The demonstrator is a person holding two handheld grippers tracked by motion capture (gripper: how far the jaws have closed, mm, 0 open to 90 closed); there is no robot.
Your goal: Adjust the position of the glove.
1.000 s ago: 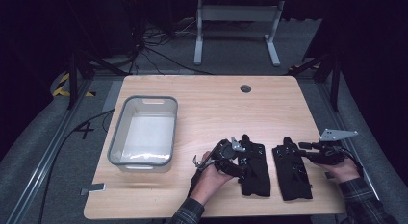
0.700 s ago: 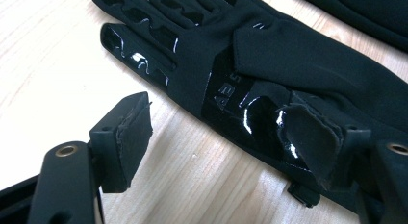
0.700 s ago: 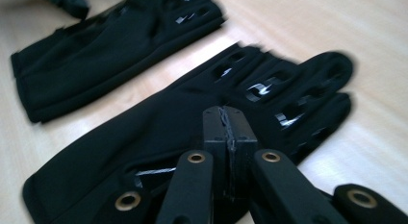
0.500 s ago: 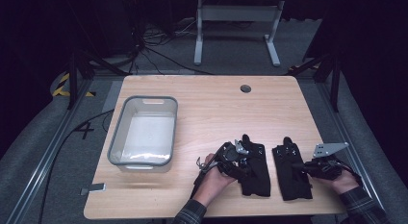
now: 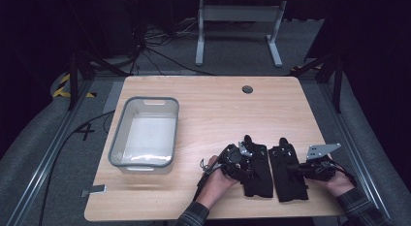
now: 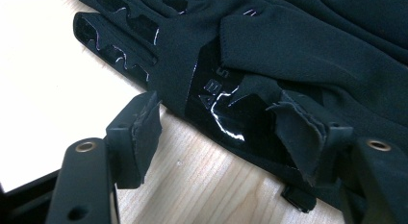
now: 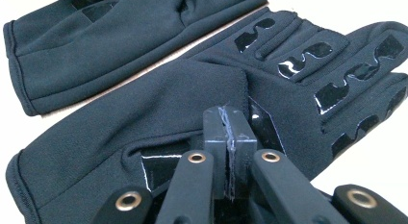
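The high view is dim around its edges: the floor and the upper corners of the frame sink into near black, while the wooden surface (image 5: 213, 109) in the middle is evenly lit from above. The clear bin (image 5: 144, 132) throws only a faint shadow. The picture is soft and grainy. In both gripper views the surface blows out to white at the upper left, and glossy patches on the black gloves (image 7: 308, 60) catch small glints. Near jaws are slightly blurred.
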